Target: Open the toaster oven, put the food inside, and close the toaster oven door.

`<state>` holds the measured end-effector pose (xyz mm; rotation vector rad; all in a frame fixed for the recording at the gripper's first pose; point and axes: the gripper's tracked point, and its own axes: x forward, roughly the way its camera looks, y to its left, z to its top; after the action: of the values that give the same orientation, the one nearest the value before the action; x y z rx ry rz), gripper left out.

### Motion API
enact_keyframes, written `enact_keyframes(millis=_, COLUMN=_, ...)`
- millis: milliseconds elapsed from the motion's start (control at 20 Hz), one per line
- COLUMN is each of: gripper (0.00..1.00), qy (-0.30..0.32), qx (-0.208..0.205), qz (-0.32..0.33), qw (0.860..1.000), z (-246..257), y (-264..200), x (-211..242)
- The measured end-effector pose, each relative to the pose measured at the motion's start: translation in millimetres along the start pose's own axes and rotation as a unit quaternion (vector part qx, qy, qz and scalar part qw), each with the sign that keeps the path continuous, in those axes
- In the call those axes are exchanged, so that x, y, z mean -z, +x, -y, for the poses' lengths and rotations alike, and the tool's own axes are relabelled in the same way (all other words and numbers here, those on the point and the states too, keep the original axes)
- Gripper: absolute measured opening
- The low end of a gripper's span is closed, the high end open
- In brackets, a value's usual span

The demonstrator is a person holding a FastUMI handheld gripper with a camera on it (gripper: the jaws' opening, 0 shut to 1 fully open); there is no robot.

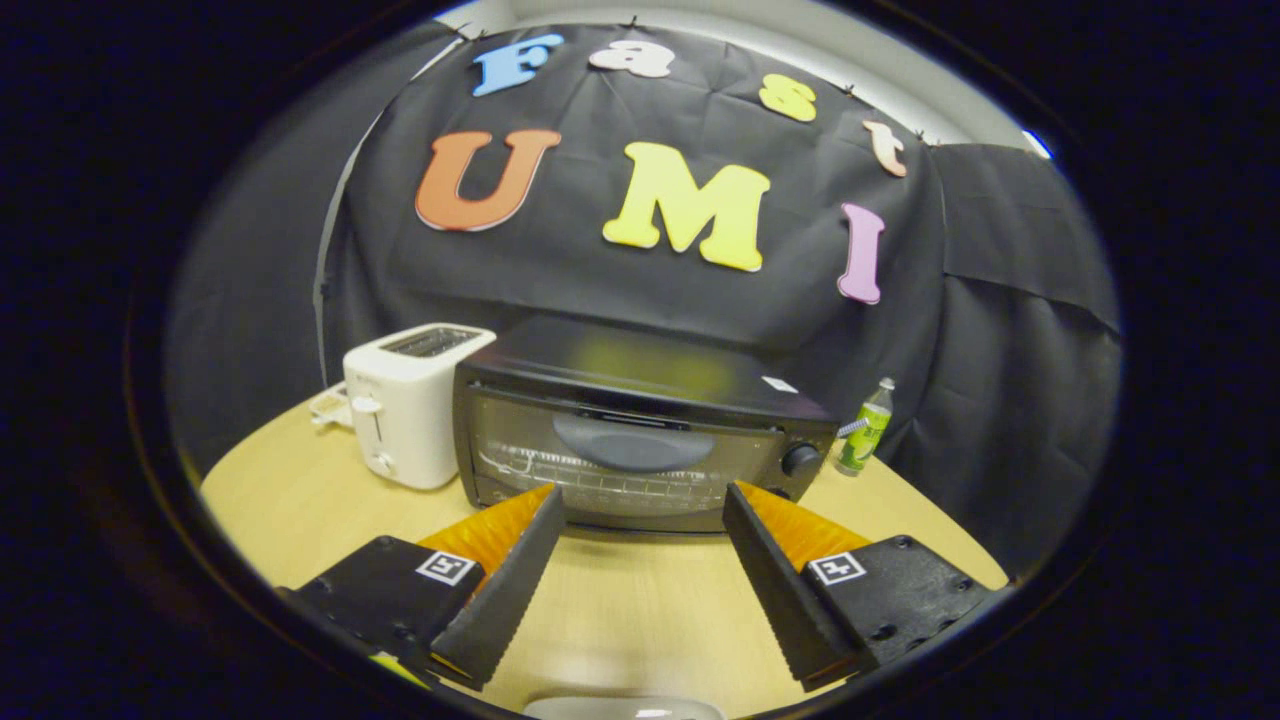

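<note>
A black toaster oven [640, 425] stands on the round wooden table [640, 610], just ahead of my fingers. Its glass door is closed, with a dark curved handle [632, 443] across the top of the door and a round knob [800, 459] at its right end. A wire rack shows through the glass. My gripper [642, 500] is open, its fingertips apart in front of the lower door, with nothing between them. A pale rounded object [625, 708] peeks in below the fingers; I cannot tell what it is.
A white pop-up toaster [408, 400] stands against the oven's left side, with a small pale item [328, 405] behind it. A green bottle [866, 428] stands to the oven's right near the table edge. Black cloth walls the booth behind.
</note>
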<state>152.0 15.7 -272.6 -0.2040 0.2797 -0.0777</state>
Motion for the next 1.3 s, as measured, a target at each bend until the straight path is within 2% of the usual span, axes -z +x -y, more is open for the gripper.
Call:
enact_keyframes(millis=300, gripper=1.00, qy=0.023, qx=-0.001, qz=0.089, qw=0.996, z=24.3, y=-69.3, x=-66.7)
enact_keyframes(millis=500, gripper=1.00, qy=0.068, qx=-0.018, qz=0.104, qw=0.992, z=46.0, y=-127.8, x=-103.5)
enact_keyframes(millis=650, gripper=1.00, qy=0.084, qx=-0.010, qz=0.127, qw=0.988, z=73.7, y=-171.3, x=-144.1)
enact_keyframes(millis=800, gripper=1.00, qy=0.099, qx=-0.024, qz=0.128, qw=0.987, z=81.9, y=-215.8, x=-172.9)
enact_keyframes(millis=950, gripper=1.00, qy=0.075, qx=-0.004, qz=0.149, qw=0.986, z=95.2, y=-257.7, x=-208.8)
enact_keyframes(millis=1100, gripper=1.00, qy=0.057, qx=-0.010, qz=0.149, qw=0.987, z=80.7, y=-292.4, x=-206.5)
enact_keyframes(millis=1300, gripper=1.00, qy=0.079, qx=-0.034, qz=0.138, qw=0.987, z=68.4, y=-319.4, x=-163.8)
